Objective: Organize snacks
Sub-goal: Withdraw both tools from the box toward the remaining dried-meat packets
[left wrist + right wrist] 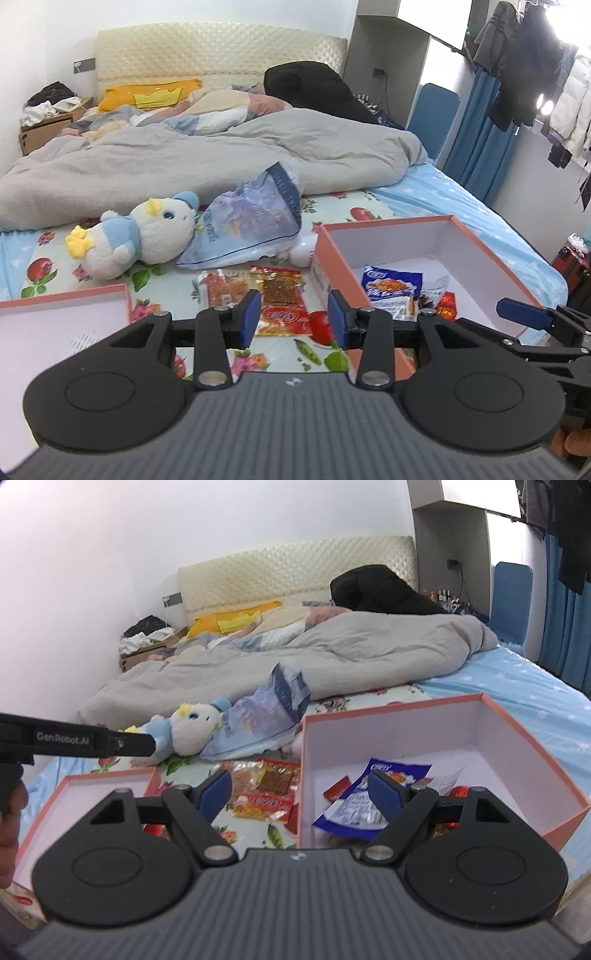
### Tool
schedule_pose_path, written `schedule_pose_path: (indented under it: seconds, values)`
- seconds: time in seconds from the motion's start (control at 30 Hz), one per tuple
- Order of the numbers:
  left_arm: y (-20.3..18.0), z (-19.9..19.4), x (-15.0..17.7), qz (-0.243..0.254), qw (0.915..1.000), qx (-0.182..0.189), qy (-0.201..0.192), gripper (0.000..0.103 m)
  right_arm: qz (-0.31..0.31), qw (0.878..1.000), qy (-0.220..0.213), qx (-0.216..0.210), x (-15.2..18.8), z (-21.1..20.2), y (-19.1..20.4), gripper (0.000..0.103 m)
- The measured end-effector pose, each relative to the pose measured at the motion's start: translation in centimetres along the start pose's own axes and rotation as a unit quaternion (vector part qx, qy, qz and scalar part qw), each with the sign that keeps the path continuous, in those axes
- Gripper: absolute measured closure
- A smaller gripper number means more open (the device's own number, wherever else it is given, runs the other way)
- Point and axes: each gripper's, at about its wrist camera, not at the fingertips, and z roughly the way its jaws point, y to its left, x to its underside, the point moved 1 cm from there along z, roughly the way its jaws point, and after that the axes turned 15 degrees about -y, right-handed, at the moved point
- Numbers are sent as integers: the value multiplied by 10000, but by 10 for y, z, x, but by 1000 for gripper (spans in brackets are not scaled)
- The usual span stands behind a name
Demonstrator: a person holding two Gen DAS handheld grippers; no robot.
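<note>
Soft, rumpled bed underneath: both the left gripper and right gripper hang spread and empty. Red snack packets lie beside the pink box; a pinch may snag the sheet.

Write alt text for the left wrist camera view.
An open left tool hovers over red snack packets lying on a flowered bedsheet. To the right, a pink box holds a blue snack bag; a plush duck and grey duvet lie behind.

Box lid cut off at left edge; print on blue snack packet blurred, unreadable.
</note>
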Motion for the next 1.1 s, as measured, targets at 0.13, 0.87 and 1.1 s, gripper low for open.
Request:
schedule_pose_path:
  seconds: [0.13,0.87,1.1]
  values:
    - [8,-4,10,-13,10000,-41,58,58,-103,9999,53,-121,6,0,13,20]
    - [68,-29,79,-291,9956,-541,707,51,-435,9933,778,-730,66,2,82,21]
    - [91,-9,92,-522,9916,-761,909,37,-657,9880,1028,-949,87,22,100,21]
